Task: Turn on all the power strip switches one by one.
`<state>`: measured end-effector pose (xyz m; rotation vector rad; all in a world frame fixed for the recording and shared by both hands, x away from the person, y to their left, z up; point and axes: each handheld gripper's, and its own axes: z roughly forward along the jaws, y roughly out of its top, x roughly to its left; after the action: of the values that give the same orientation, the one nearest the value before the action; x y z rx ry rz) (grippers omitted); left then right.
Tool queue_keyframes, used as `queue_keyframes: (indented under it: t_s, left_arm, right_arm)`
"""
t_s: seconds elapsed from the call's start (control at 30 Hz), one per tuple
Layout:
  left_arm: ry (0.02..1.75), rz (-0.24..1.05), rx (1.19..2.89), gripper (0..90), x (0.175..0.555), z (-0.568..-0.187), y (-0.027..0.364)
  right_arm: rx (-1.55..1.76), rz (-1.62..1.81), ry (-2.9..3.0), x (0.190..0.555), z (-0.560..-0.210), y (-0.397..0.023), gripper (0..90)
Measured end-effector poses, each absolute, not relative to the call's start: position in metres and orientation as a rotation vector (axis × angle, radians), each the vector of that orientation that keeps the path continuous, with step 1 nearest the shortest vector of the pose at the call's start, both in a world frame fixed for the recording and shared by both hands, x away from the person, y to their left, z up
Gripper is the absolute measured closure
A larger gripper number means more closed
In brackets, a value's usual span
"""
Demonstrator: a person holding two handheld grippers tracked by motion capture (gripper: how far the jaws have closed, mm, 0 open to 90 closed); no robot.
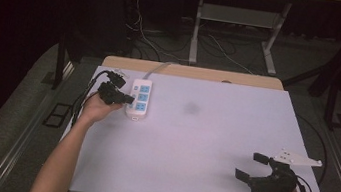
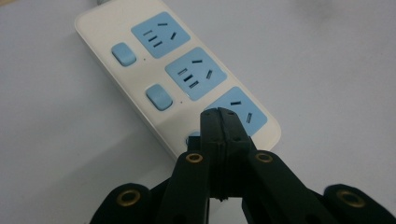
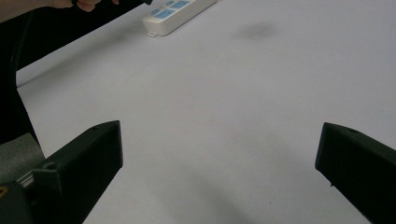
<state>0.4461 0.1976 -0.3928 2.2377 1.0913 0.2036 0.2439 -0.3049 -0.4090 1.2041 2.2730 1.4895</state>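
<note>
The table (image 1: 192, 144), covered in a plain white sheet, carries a white power strip (image 1: 140, 98) with blue sockets near its far left corner; the cord runs off the far edge. The left gripper (image 1: 128, 99) is positioned over the near end of the strip, jaws pressed together with nothing between them. The step in hand appears to be pressing a rocker switch: the closed tips serve as a single pusher. The next move calls for a short, straight descent onto the near blue switch (image 2: 192, 138), without sliding onto the adjacent socket. The right gripper (image 1: 251, 166) rests idle near the right front edge, well apart from the strip, jaws spread wide and empty. The left gripper view resolves three sockets and the blue switches, detail too small in the high view. The right gripper view shows the strip (image 3: 177, 15) far off across bare table.
</note>
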Motion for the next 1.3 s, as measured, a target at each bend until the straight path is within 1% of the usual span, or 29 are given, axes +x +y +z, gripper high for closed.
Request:
queue_keyframes:
  t_s: [0.47, 1.2, 1.3]
  left_arm:
    - [1.117, 0.208, 2.232, 89.3, 0.449, -0.403, 0.200]
    - [1.151, 0.136, 2.229, 90.0, 0.455, -0.408, 0.201]
    - [1.174, 0.105, 2.230, 90.0, 0.457, -0.408, 0.201]
  right_arm:
    - [1.201, 1.485, 2.274, 0.244, -0.410, -0.305, 0.7]
    - [1.190, 1.492, 2.273, 0.243, -0.408, -0.306, 0.7]
    - [1.188, 1.494, 2.271, 0.243, -0.408, -0.307, 0.7]
